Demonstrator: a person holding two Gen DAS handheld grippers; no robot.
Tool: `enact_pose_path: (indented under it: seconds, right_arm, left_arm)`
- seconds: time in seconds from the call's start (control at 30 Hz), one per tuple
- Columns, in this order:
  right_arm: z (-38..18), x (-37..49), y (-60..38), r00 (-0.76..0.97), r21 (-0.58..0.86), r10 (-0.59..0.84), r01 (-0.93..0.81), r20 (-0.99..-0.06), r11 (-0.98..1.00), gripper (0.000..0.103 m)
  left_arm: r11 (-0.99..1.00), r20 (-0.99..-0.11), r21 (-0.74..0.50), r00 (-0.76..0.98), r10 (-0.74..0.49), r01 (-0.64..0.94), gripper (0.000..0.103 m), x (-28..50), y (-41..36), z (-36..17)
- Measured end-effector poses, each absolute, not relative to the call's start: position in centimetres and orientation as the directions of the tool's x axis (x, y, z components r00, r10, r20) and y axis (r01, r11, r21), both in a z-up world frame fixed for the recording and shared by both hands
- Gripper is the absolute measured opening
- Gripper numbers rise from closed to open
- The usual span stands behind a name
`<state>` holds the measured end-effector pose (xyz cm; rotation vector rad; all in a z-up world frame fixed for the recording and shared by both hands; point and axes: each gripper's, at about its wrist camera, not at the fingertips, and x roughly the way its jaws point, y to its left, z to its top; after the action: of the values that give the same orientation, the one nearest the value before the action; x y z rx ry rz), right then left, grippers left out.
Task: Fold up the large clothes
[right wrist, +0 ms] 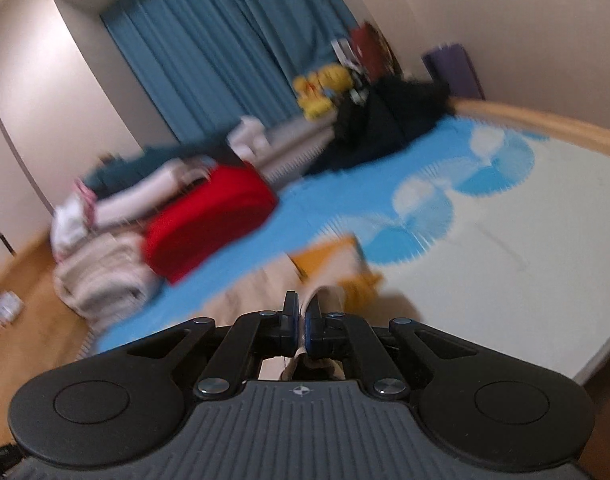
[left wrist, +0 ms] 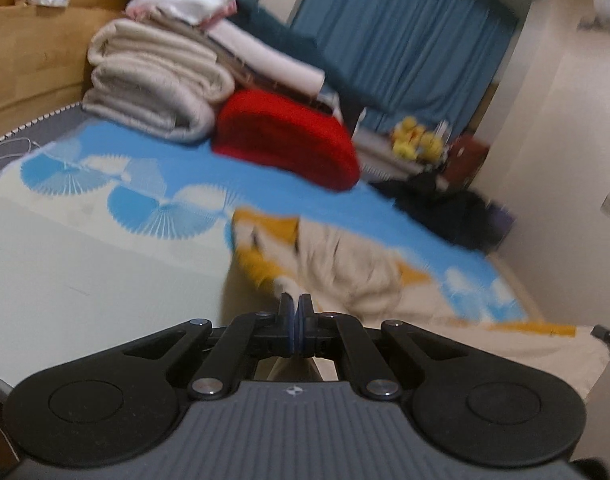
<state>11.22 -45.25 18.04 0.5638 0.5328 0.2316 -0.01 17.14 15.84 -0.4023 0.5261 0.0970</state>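
Left wrist view showed the left gripper (left wrist: 296, 300) clamped on an edge of the cream-and-yellow garment (left wrist: 337, 268), soft crumpled cloth that lay on the blue-patterned bed sheet (left wrist: 193, 160), well in front of the red cushion (left wrist: 285, 140). The right gripper (right wrist: 302, 304) was pinched on another edge of the same garment, a pale fold caught between its pads. By my judgement this was the lift-and-spread step; the next move called for raising both corners evenly and pulling the limp fabric taut. Beside the cushion sat thick, rolled beige blankets (left wrist: 153, 88).
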Motion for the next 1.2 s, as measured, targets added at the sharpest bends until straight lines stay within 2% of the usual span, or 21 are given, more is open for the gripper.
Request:
enact_pose_path:
  seconds: [0.17, 0.23, 0.5, 0.57, 0.6, 0.67, 0.8, 0.9, 1.03, 1.1, 1.2]
  right_arm:
    - [21.7, 8.5, -47.3, 0.898, 0.604, 0.337, -0.105, -0.284, 0.79, 0.002]
    - [21.3, 9.6, -47.3, 0.903, 0.603, 0.321, -0.091, -0.286, 0.792, 0.002]
    - [11.6, 23.4, -44.7, 0.818, 0.542, 0.222, 0.127, -0.531, 0.83, 0.002]
    - [9.5, 26.4, -43.4, 0.787, 0.497, 0.199, 0.153, -0.584, 0.854, 0.009]
    - [8.6, 27.7, -43.0, 0.77, 0.472, 0.173, 0.182, -0.615, 0.863, 0.014]
    - [7.3, 28.8, -42.6, 0.775, 0.455, 0.132, 0.217, -0.619, 0.864, 0.018]
    - [5.1, 28.7, -42.7, 0.803, 0.433, 0.112, 0.193, -0.585, 0.881, 0.026]
    - [2.8, 28.6, -42.6, 0.738, 0.361, 0.098, 0.206, -0.668, 0.909, 0.03]
    - [1.6, 28.9, -41.8, 0.707, 0.35, 0.163, 0.127, -0.689, 0.928, 0.033]
    - [1.3, 28.9, -41.2, 0.695, 0.325, 0.178, 0.086, -0.697, 0.942, 0.039]
    - [0.1, 29.3, -40.4, 0.656, 0.303, 0.202, 0.042, -0.727, 0.952, 0.042]
  left_arm:
    - [0.889, -0.412, -0.416, 0.911, 0.001, -0.189, 0.001, -3.0, 18.4, 20.2]
    - [0.883, -0.419, -0.427, 0.908, -0.002, -0.194, 0.001, -1.4, 19.2, 19.9]
    - [0.824, -0.615, -0.451, 0.789, -0.009, -0.342, 0.004, 12.4, 23.9, 9.3]
    - [0.793, -0.648, -0.456, 0.762, 0.016, -0.405, 0.015, 15.0, 25.1, 6.6]
    - [0.781, -0.655, -0.444, 0.754, 0.051, -0.44, 0.03, 15.6, 25.5, 5.6]
    - [0.757, -0.691, -0.408, 0.715, 0.109, -0.51, 0.033, 16.1, 26.5, 4.2]
    - [0.75, -0.673, -0.407, 0.727, 0.139, -0.521, 0.034, 15.1, 28.0, 4.2]
    - [0.766, -0.717, -0.371, 0.687, 0.123, -0.525, 0.035, 14.9, 28.5, 3.3]
    - [0.785, -0.788, -0.341, 0.613, 0.062, -0.517, 0.038, 15.0, 28.7, 1.2]
    - [0.808, -0.814, -0.306, 0.578, 0.052, -0.504, 0.044, 15.6, 28.3, 0.2]
    - [0.846, -0.823, -0.271, 0.566, 0.043, -0.458, 0.055, 16.6, 27.0, -0.5]
